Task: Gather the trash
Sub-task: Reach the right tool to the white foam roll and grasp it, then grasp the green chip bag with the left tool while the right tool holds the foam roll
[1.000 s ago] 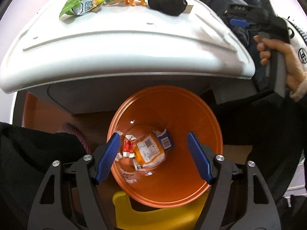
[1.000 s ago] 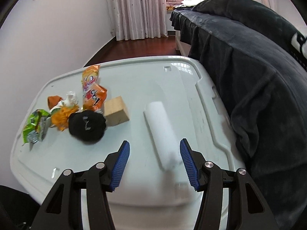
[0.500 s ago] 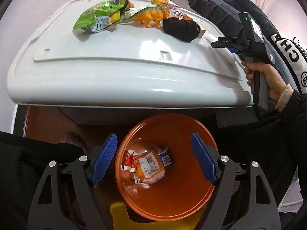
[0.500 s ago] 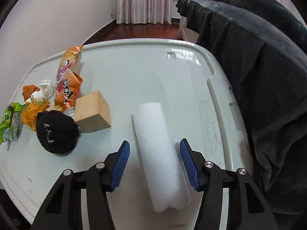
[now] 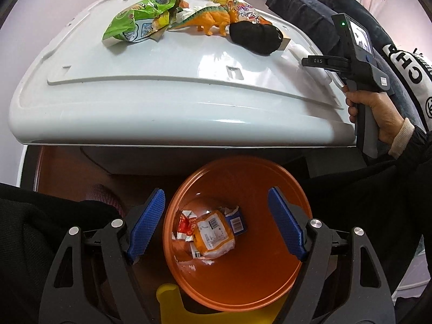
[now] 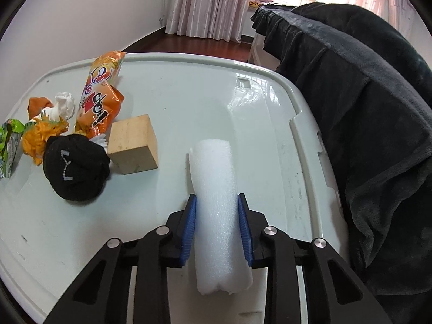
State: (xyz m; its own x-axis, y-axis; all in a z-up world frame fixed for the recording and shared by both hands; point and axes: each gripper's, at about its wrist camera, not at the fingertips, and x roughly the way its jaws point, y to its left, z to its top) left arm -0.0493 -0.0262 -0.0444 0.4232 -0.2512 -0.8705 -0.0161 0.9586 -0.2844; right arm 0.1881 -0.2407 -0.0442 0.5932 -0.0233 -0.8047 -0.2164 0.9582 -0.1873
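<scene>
Now my right tool [image 6: 217,226] has closed on the foam roll [image 6: 216,189], which lies on the white worktop [image 6: 175,86]. A moment ago it was wide. My left tool [image 5: 216,226] hangs wide over the bin [image 5: 270,278], ready for the drop.

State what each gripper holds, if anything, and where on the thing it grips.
The right gripper clamps the white foam roll across its sides, near the end closest to the camera. The left gripper is open above the orange bin, holding nothing.
</scene>
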